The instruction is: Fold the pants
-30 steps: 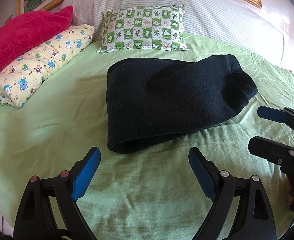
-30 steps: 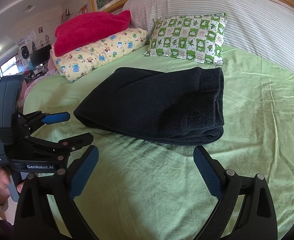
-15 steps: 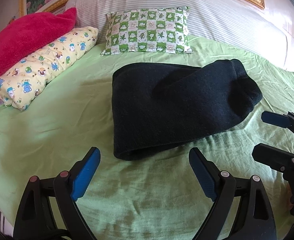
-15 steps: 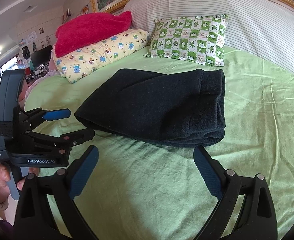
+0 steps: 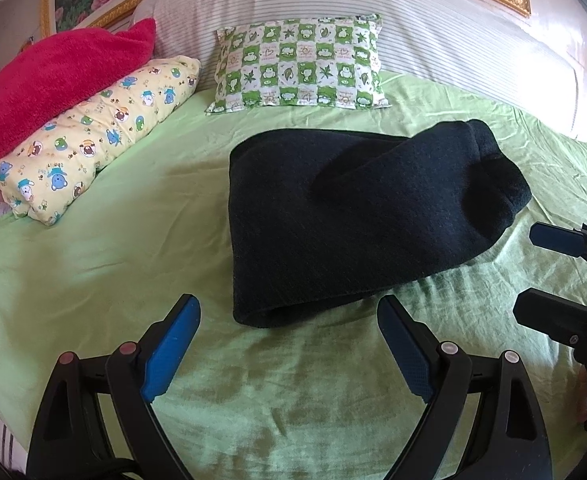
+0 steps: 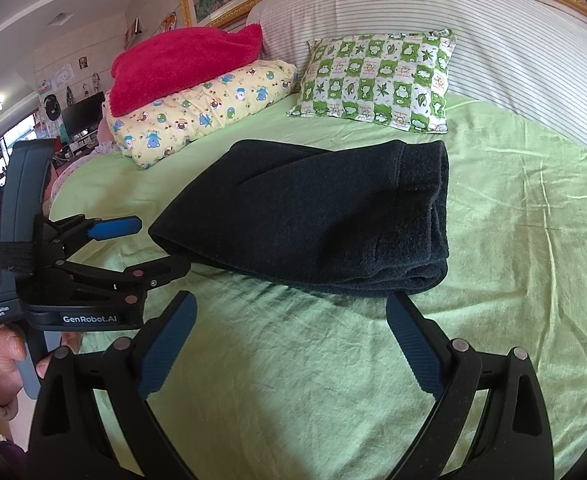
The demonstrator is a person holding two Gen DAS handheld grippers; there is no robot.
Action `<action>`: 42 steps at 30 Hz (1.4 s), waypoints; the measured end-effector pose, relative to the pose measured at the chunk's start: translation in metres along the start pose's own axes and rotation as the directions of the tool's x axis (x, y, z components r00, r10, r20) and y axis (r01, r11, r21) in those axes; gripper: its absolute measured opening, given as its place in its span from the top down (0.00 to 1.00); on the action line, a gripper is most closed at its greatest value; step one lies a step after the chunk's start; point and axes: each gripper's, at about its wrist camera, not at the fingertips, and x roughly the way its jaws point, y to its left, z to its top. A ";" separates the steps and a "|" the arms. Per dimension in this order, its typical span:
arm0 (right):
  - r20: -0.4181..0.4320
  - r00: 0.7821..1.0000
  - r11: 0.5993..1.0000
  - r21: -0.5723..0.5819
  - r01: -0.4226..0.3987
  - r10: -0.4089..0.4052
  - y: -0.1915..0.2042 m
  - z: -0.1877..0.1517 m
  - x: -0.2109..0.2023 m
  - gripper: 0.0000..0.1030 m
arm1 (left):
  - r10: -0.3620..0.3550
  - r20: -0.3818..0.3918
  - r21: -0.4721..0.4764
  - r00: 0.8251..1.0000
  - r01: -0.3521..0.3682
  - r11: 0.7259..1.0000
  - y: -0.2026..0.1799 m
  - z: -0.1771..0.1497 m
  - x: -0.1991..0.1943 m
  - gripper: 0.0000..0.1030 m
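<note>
The left gripper (image 5: 289, 344) is wide open and holds nothing, just in front of the pants (image 5: 357, 220). The right gripper (image 6: 289, 344) is wide open too, also just in front of the pants. The dark pants lie folded on the green sheet (image 5: 93, 240). Behind the pants sits a green frog pillow (image 5: 301, 64).

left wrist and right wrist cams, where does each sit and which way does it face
Left wrist: on the left gripper, facing the folded pants; right gripper at the right edge.
Right wrist: on the right gripper, facing the pants; left gripper and hand at left.
Shared: pants, green checked pillow, bed sheet.
</note>
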 end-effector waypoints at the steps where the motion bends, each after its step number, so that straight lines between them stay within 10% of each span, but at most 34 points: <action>1: 0.004 1.000 1.000 0.001 0.003 -0.003 0.000 0.000 -0.001 0.07 | 0.008 0.009 -0.003 1.000 -0.008 1.000 0.001 0.000 0.000 0.12; 42: -0.014 1.000 0.999 0.053 0.003 -0.002 -0.016 0.004 0.009 0.07 | -0.010 -0.021 -0.001 1.000 0.010 1.000 -0.001 0.011 0.016 0.12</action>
